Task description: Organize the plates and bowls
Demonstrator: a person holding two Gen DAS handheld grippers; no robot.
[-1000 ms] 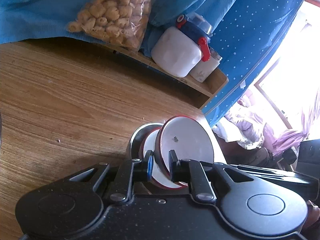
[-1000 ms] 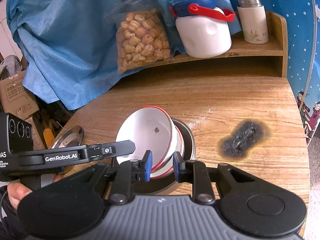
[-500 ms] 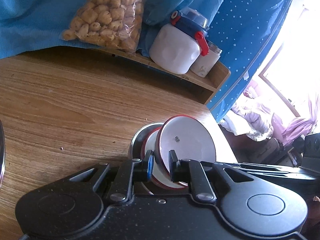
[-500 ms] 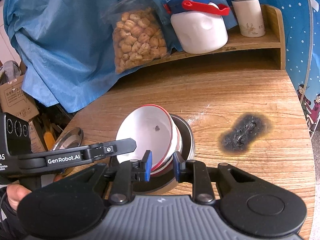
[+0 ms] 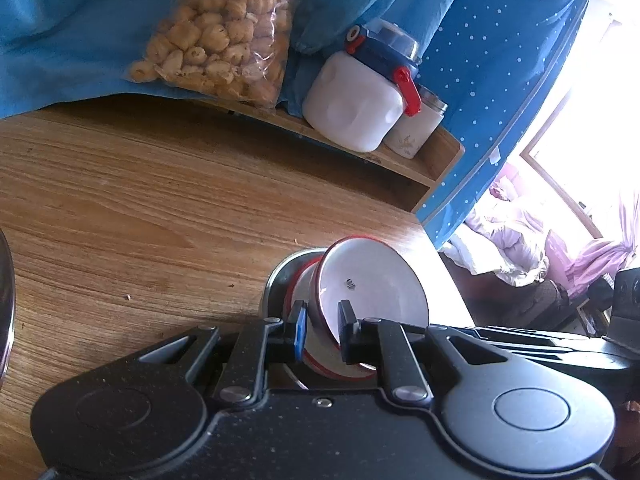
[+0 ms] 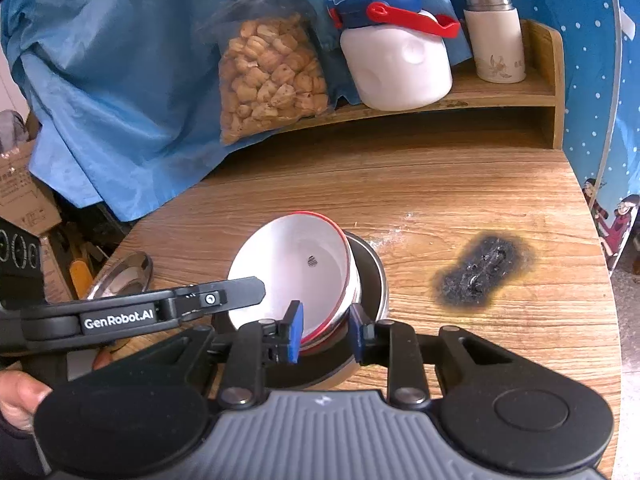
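The left tool (image 5: pixel 320 330) grips the rim of a tilted white bowl (image 5: pixel 372 284), which leans in another bowl inside a steel bowl (image 6: pixel 370 276) on the bench (image 6: pixel 460 208). The right tool (image 6: pixel 325 334) is open around the stack. One steel plate (image 6: pixel 120 276) remains apart, so stacking seems unfinished.

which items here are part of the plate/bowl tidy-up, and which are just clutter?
Job:
- white bowls with red rims, tilted, nested in the metal bowl
- steel plate at the table edge
- left gripper, shut on the top bowl's rim
- right gripper

Lying about:
- snack bag
- white jug
- flask
- burn mark
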